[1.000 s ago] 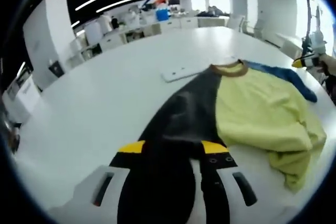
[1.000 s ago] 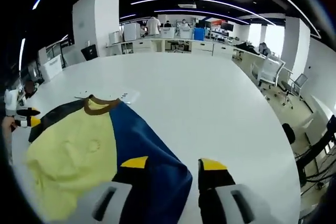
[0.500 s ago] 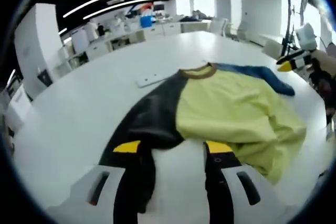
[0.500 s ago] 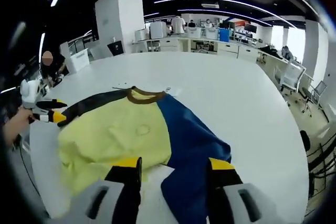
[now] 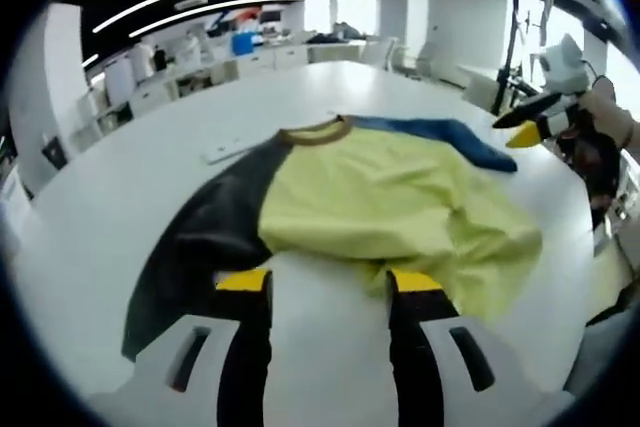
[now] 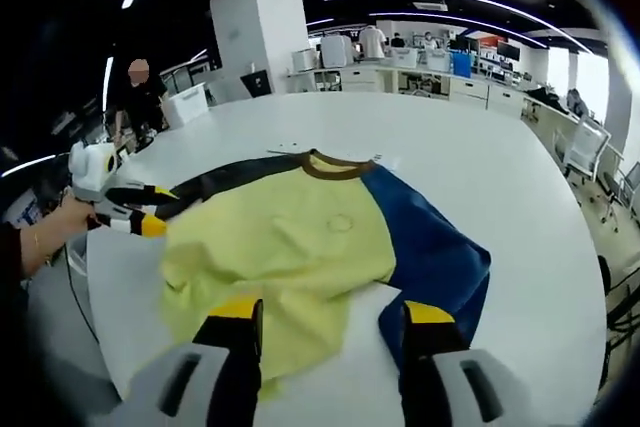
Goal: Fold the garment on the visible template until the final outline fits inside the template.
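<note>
Now both grippers' fingers gape, empty, w/ shirt (image 5: 390, 197) ahead on bench (image 5: 120, 197); next: grab sleeve, fold inward.

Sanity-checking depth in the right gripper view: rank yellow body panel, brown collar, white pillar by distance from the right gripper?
From the right gripper:
1. Yellow body panel, just past the fingers, centre-left.
2. Brown collar, at the garment's far end, centre.
3. White pillar, beyond the table, upper left.
</note>
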Demonstrator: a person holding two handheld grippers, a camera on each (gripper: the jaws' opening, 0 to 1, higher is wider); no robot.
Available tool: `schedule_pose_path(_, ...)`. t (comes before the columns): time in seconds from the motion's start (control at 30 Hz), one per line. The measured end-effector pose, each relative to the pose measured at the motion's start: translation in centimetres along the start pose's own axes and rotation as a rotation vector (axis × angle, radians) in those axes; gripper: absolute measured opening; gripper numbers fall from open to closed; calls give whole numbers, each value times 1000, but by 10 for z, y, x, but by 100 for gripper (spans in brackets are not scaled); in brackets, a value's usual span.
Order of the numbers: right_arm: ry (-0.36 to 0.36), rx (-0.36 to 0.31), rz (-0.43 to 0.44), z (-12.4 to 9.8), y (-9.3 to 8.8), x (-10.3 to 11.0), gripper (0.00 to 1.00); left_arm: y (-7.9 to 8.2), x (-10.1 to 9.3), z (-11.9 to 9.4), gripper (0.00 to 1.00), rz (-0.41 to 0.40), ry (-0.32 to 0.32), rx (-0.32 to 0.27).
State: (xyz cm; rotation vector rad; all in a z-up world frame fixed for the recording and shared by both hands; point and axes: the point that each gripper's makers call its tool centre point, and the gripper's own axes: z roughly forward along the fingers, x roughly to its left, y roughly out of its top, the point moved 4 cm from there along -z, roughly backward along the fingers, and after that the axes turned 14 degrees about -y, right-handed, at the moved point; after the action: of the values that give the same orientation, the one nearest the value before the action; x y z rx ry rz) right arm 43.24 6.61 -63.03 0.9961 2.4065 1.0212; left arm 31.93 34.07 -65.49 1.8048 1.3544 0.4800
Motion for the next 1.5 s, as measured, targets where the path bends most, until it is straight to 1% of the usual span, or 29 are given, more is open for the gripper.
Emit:
schedule_pose_path(0.07, 14, 7, -22, 1, -4, 2, 53, -2, -4, 4, 39, 7, -21, 12)
schedule_pose_path(0.17, 26, 20, -69, -4, -13, 13, 53, -6, -14, 9, 38, 24, -43, 27)
schedule_pose_path(0.3, 20, 39, -113, -5, -25, 17, 53, -7, -22, 15, 33, 35, -62, 24)
schedule_pose_path(0.33, 20, 44, -115, -5, -27, 17, 53, -7, -25, 16, 32, 42, -70, 16)
schedule_pose_path(0.4, 24, 48, -116, -6, -31, 19, 52, -4, -31, 20, 26, 64, -87, 2)
schedule_pose_path(0.47, 29, 52, -109, -7, -34, 20, 52, -3, -35, 22, 19, 81, -90, -2)
schedule_pose_path(0.6, 30, 52, -96, -9, -36, 20, 52, -4, -39, 29, 11, 101, -95, 9)
schedule_pose_path(0.7, 25, 52, -99, -11, -37, 19, 51, -4, -40, 31, 0, 94, -98, 13)
schedule_pose_path(0.77, 22, 52, -97, -11, -37, 18, 51, -3, -42, 31, 0, 95, -101, 17)
schedule_pose_path(0.83, 19, 51, -95, -12, -38, 18, 51, -1, -45, 30, 0, 116, -100, 30)
schedule_pose_path(0.87, 20, 51, -94, -12, -38, 18, 51, 1, -46, 28, 0, 128, -95, 41)
schedule_pose_path(0.93, 21, 53, -94, -12, -39, 19, 51, 6, -48, 26, 0, 146, -97, 44)
schedule_pose_path(1.03, 20, 49, -96, -13, -39, 20, 51, 22, -51, 22, 0, 170, -107, 28)
schedule_pose_path(1.13, 20, 46, -98, -13, -38, 20, 51, 35, -52, 22, 0, 181, -121, 28)
schedule_pose_path(1.17, 19, 44, -97, -13, -37, 20, 51, 42, -53, 22, 0, 200, -124, 25)
schedule_pose_path(1.2, 19, 42, -97, -14, -37, 21, 51, 47, -53, 22, 0, 219, -128, 23)
schedule_pose_path(1.3, 20, 31, -95, -16, -34, 21, 51, 61, -53, 25, 0, 229, -124, 21)
schedule_pose_path(1.33, 21, 28, -97, -17, -33, 22, 51, 67, -52, 27, 0, 229, -127, 7)
schedule_pose_path(1.4, 20, 4, -104, -20, -29, 23, 51, 75, -53, 31, 0, 226, -133, -6)
schedule_pose_path(1.5, 21, -7, -114, -22, -25, 24, 52, 83, -54, 39, 0, 228, -139, -15)
